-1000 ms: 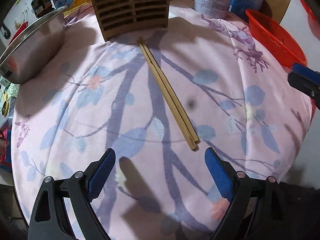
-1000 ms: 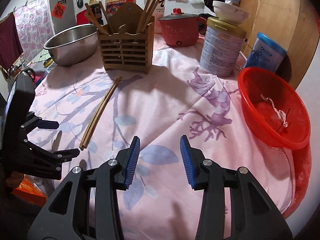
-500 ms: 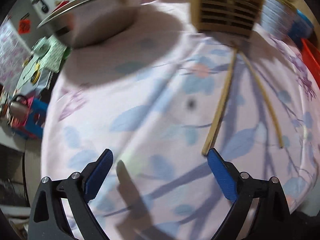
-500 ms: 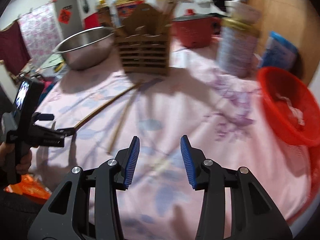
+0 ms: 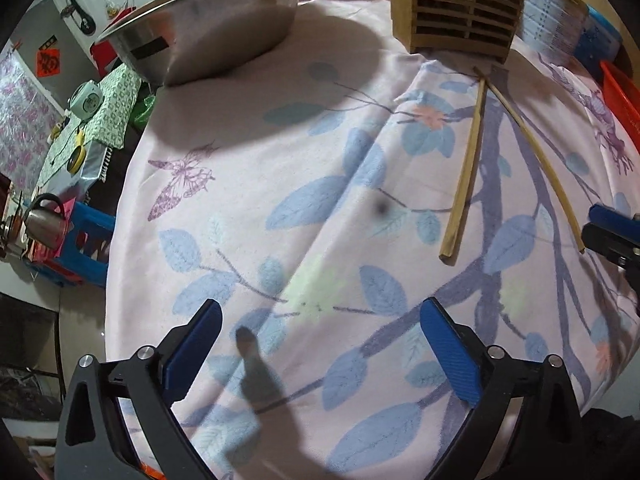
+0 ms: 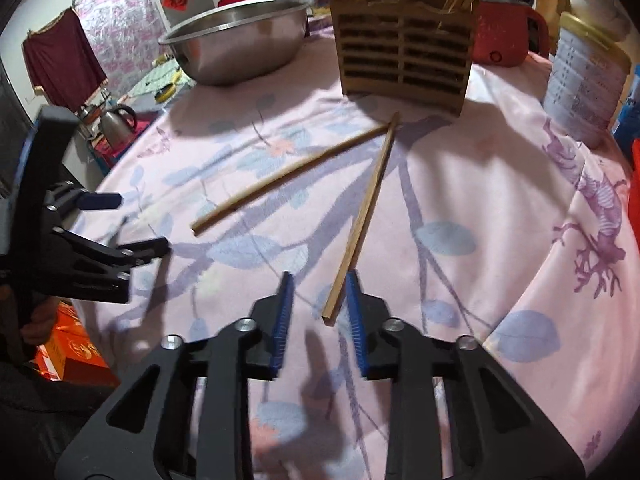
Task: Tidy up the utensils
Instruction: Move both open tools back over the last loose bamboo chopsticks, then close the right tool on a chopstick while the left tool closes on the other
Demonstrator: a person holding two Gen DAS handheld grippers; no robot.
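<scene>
Right view only: my right gripper (image 6: 316, 312) straddles the near end of one chopstick (image 6: 366, 216); fingers apart, not clamped; contact with it I cannot tell.
Left view only: my left gripper (image 5: 320, 344) hangs wide open over bare tablecloth (image 5: 256, 168), lower centre.
Hand pose: my left hand (image 6: 34, 320), at the lower left edge, grips its handle.
Chopstick axes: both lie flat, far ends meeting before the wooden holder (image 6: 404, 62), near ends fanned out; second chopstick (image 6: 292, 176) runs toward the lower left.
Backdrop: steel bowl (image 6: 236, 46), upper left.
</scene>
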